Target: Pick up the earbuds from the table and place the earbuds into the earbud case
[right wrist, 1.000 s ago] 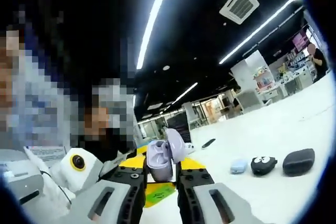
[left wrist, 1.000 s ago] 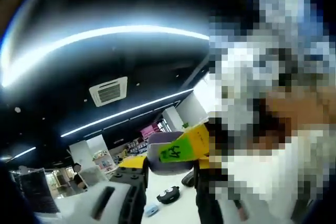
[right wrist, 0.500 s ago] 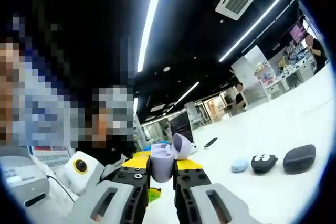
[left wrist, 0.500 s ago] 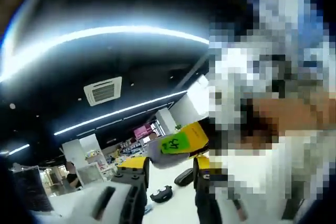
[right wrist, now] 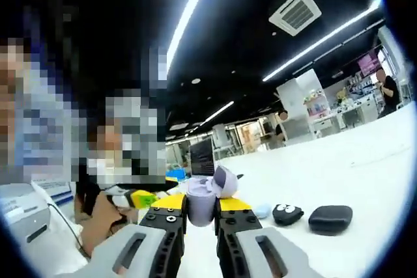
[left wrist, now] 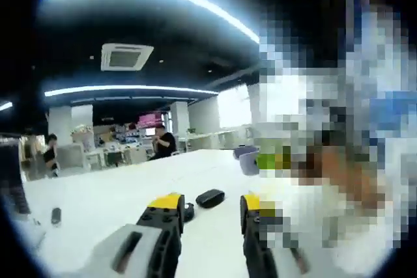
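1. Right gripper view: right hand-held gripper (right wrist: 201, 211) is clenched on the lilac earbud case (right wrist: 203, 201), lid flipped up, held off the white counter (right wrist: 352, 174).
2. Risk: case is pinched only low between the jaw tips, so a tilt or knock could twist it out & drop it.
3. Case interior is hidden; can't tell if earbuds are in.
4. Behind it on the counter: pale blue case (right wrist: 262, 210), black googly-eye case (right wrist: 286, 213), dark oval case (right wrist: 330, 219), all shut.
5. Left gripper view: left hand-held gripper (left wrist: 210, 211) is released w/ nothing between its jaws, above the counter near a dark oval case (left wrist: 210, 197).
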Demonstrator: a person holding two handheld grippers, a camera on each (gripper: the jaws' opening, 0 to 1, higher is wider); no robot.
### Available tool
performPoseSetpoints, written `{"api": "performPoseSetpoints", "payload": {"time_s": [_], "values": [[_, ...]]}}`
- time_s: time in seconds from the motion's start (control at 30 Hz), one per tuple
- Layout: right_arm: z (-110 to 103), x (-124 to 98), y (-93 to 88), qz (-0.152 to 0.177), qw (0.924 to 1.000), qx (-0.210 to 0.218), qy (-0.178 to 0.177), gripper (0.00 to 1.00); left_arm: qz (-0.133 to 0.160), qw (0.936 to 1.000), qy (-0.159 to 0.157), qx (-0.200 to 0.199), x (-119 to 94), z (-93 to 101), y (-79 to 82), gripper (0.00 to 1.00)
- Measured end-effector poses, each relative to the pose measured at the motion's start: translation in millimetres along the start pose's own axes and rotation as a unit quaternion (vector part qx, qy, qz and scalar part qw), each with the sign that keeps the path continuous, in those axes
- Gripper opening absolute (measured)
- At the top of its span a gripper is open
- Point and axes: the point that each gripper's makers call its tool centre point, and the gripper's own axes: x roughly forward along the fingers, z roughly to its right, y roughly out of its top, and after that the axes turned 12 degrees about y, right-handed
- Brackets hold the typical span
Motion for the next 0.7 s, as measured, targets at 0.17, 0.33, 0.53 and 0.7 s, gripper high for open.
{"api": "performPoseSetpoints", "payload": {"time_s": [0.17,0.33,0.53,0.7], "values": [[-14.0,-7.6,7.2,-0.021,0.9989,-0.019,0.038,0.16,-0.026,0.9932,-0.102,-0.049,-0.4,4.8,-16.1,0.38],[-23.3,-6.0,-1.7,-0.05,0.9967,-0.034,0.054,0.16,-0.058,0.9865,-0.143,-0.055,-12.4,9.5,-31.3,0.36],[-24.9,-2.7,-8.3,-0.055,0.9962,-0.027,0.062,0.16,-0.083,0.9955,-0.042,-0.02,-24.7,-52.2,-43.2,0.32],[-19.3,-3.3,-10.4,-0.062,0.9964,-0.026,0.053,0.16,-0.1,0.9949,0.005,-0.005,-34.6,-85.8,-49.7,0.33]]}}
